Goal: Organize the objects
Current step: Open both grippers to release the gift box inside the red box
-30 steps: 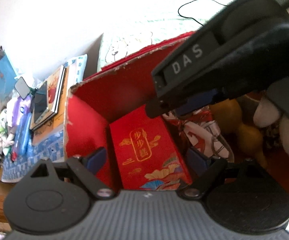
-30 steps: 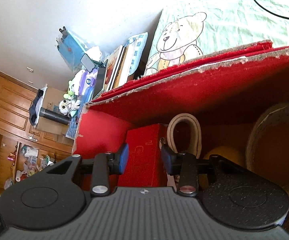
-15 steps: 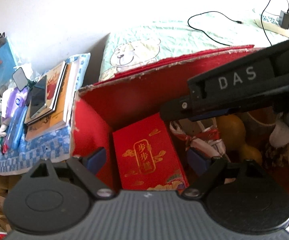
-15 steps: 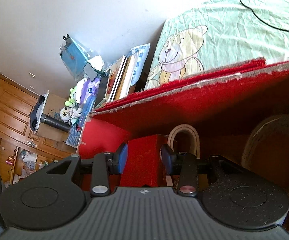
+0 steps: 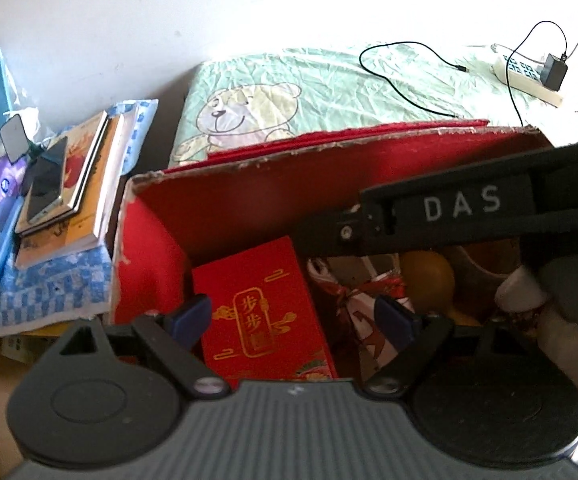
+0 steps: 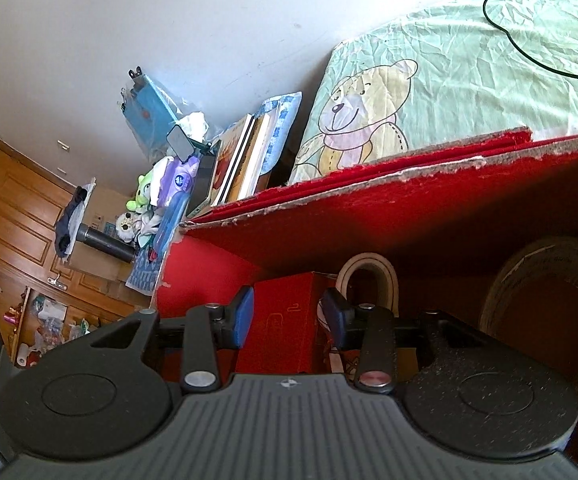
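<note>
Beside a bear-print bed [image 5: 329, 92], both grippers hover over an open red cardboard box [image 5: 249, 200].
Left gripper [image 5: 293, 320] released above a red gold-lettered packet [image 5: 261, 312]; right gripper [image 6: 287, 316] parted, empty.

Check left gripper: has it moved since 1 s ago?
Yes. The left gripper has pulled back and up from the red carton; more bear bedsheet shows beyond its rim.
</note>
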Action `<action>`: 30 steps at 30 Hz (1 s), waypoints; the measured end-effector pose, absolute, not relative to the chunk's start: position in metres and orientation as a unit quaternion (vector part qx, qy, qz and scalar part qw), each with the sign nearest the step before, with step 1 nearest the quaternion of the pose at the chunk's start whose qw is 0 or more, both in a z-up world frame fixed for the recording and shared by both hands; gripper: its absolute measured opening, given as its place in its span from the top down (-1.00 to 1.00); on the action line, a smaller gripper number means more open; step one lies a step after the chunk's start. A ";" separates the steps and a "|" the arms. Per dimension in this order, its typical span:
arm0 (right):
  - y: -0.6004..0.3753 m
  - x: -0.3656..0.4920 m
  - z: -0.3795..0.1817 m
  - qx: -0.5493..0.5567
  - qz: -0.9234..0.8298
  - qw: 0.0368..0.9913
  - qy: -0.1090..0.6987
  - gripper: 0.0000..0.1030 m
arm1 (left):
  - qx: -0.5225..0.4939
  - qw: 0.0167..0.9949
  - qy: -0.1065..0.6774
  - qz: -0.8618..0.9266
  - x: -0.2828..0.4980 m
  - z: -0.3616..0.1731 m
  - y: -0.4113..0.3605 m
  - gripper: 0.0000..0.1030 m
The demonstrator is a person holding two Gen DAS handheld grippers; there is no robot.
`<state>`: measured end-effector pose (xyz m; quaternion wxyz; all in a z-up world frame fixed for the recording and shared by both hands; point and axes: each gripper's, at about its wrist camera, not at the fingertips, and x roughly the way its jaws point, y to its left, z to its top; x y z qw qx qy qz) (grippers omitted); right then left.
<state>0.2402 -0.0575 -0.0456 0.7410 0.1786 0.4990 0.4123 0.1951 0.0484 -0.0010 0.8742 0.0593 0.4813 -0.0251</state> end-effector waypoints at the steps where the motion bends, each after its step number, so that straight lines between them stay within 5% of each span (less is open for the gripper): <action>1: -0.058 0.240 -0.045 0.179 0.412 0.741 0.499 0.18 | 0.060 0.875 0.481 -0.022 0.195 -0.001 0.048 -0.69; 14: -0.084 0.235 -0.026 0.214 0.350 0.765 0.496 0.13 | 0.073 0.857 0.510 0.000 0.195 -0.007 0.041 -0.69; 30: -0.100 0.187 0.002 0.095 0.234 0.867 0.429 -0.05 | 0.086 0.859 0.503 0.026 0.186 0.003 0.042 -0.69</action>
